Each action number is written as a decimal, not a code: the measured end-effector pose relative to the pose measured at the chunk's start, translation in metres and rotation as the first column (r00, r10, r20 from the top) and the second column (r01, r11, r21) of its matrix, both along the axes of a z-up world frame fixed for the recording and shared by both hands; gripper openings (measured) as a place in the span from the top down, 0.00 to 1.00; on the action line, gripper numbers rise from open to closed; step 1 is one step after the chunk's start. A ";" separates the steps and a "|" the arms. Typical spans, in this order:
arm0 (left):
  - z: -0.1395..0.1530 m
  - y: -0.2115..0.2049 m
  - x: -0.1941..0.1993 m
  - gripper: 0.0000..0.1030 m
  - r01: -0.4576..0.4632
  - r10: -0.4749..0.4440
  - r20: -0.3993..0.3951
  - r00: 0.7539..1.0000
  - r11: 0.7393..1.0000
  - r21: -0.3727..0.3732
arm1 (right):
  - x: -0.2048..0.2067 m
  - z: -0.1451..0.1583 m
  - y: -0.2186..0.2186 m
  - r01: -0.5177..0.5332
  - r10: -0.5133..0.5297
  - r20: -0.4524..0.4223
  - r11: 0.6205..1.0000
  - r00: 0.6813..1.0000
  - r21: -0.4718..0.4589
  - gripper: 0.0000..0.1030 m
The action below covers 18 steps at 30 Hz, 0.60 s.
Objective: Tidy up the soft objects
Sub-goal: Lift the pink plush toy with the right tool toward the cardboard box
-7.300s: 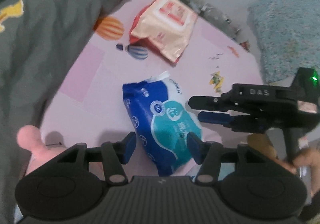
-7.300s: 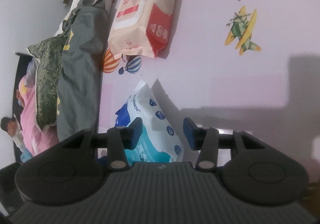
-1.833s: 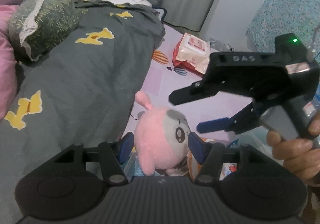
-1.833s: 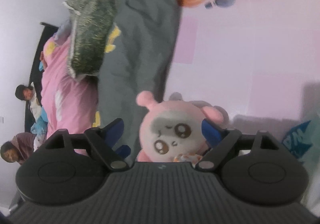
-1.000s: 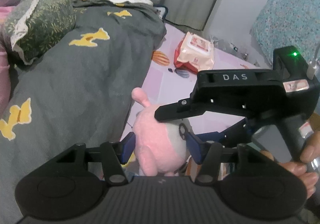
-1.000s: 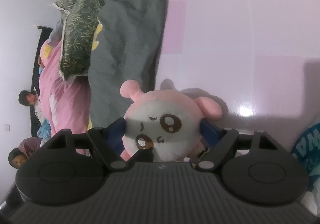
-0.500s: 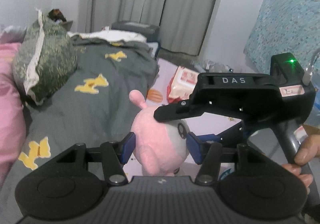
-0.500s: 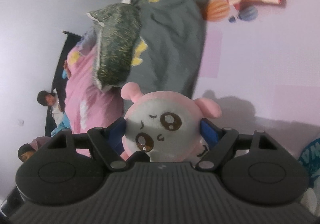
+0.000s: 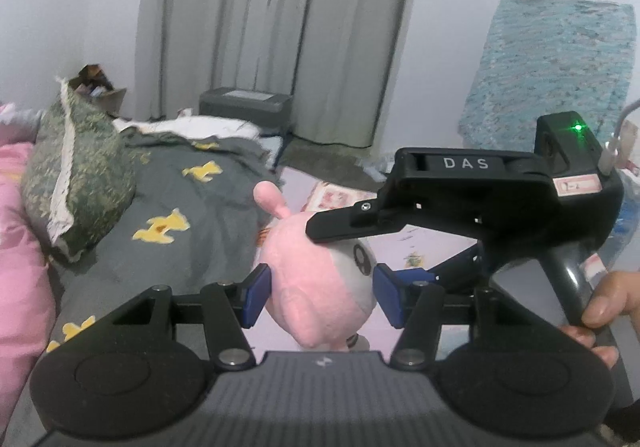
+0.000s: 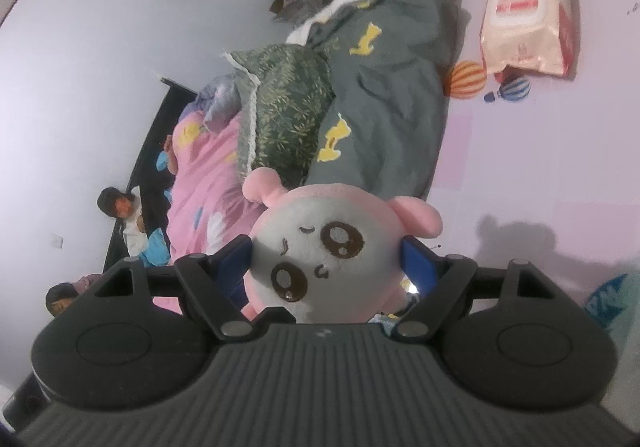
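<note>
A pink and white plush toy (image 10: 328,259) with big brown eyes is held up in the air. My right gripper (image 10: 326,261) is shut on its head, one blue pad on each side. In the left wrist view the plush toy (image 9: 316,279) shows from behind, with my left gripper (image 9: 320,295) around it; its blue pads sit at the toy's sides with small gaps, so it looks open. The right gripper's black body (image 9: 480,199) crosses that view above the toy. A pink wipes pack (image 10: 528,11) lies on the pink floor mat (image 10: 560,151).
A grey blanket with yellow shapes (image 9: 192,215) and a green patterned pillow (image 9: 76,175) lie on the bedding at the left. A pink quilt (image 10: 204,183) is beside them. Grey curtains (image 9: 280,27) hang behind. A blue pack (image 10: 612,299) shows at the right edge.
Both grippers have risen and tilted up with the plush toy, which is now lifted off the mat. About seven seconds ago they were at the blue pack instead.
</note>
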<state>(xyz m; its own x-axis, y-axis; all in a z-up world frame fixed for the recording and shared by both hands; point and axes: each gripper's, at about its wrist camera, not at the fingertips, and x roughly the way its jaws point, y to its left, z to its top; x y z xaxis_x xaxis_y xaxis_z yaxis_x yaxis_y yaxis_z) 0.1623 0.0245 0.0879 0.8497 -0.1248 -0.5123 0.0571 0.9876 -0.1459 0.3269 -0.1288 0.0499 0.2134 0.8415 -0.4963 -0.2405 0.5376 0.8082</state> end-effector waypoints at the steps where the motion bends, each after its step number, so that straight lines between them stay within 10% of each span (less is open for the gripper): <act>1: 0.003 -0.005 -0.002 0.45 0.013 -0.013 0.008 1.000 1.000 0.003 | -0.003 0.005 -0.007 0.009 -0.009 0.007 1.000 1.000 0.002 0.22; 11: 0.030 -0.096 -0.009 0.45 0.240 -0.240 0.065 0.969 0.971 0.005 | -0.047 0.052 -0.127 0.194 -0.191 0.088 0.981 0.978 -0.023 0.22; 18: 0.024 -0.192 -0.003 0.45 0.438 -0.438 0.029 0.899 0.899 -0.001 | -0.094 0.054 -0.245 0.380 -0.374 0.089 0.923 0.923 -0.058 0.22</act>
<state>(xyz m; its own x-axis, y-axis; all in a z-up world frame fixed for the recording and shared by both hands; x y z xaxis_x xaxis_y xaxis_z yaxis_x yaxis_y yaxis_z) 0.1590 -0.1678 0.1119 0.7217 -0.4914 -0.4875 0.4877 0.8608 -0.1457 0.2326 -0.3737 0.1043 0.5467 0.6535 -0.5235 -0.0665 0.6571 0.7509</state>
